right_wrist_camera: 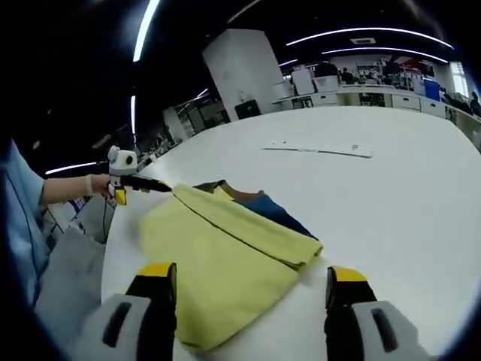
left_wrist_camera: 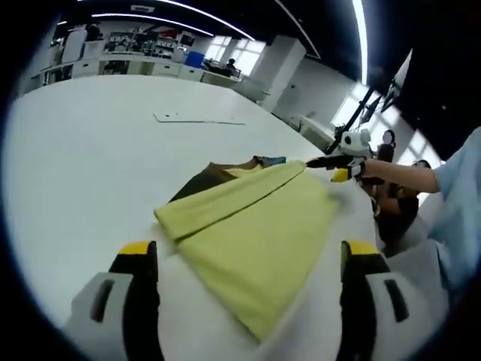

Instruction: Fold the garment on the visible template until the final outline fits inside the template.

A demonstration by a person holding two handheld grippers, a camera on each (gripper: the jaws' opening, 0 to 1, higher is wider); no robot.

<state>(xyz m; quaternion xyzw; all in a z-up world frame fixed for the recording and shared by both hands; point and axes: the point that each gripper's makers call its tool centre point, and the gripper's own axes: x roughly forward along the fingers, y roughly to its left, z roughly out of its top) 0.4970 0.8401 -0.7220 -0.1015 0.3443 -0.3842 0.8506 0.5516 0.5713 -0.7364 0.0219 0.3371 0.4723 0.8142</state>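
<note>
The yellow-green garment point(left_wrist_camera: 252, 229) lies on the white table point(left_wrist_camera: 90, 165), partly folded: a band of the cloth is turned over across its upper part, forming a thick fold that runs diagonally in the left gripper view from the near left corner up toward the far right. Its long axis follows that same diagonal, with one broad end reaching toward the left gripper's camera and the narrow far corner pointing at the other gripper. Under its far edge a darker brown and blue layer point(left_wrist_camera: 218, 174) peeks out; in the right gripper view the same layer point(right_wrist_camera: 263, 204) shows beyond the fold. The left gripper point(left_wrist_camera: 248, 259) hovers just short of the garment's near edge with its yellow-tipped jaws spread wide and nothing between them. In the right gripper view, the right gripper point(right_wrist_camera: 252, 282) likewise has its jaws spread wide above the near cloth, empty. Farther out on the table lies a thin flat white sheet point(left_wrist_camera: 197, 118), well apart from the garment. Beyond the table stand desks and shelves, a large white pillar point(right_wrist_camera: 239, 75), bright windows and long ceiling light strips. A person's hand point(left_wrist_camera: 379, 169) and pale blue sleeve point(left_wrist_camera: 458, 180) show beside the table.
</note>
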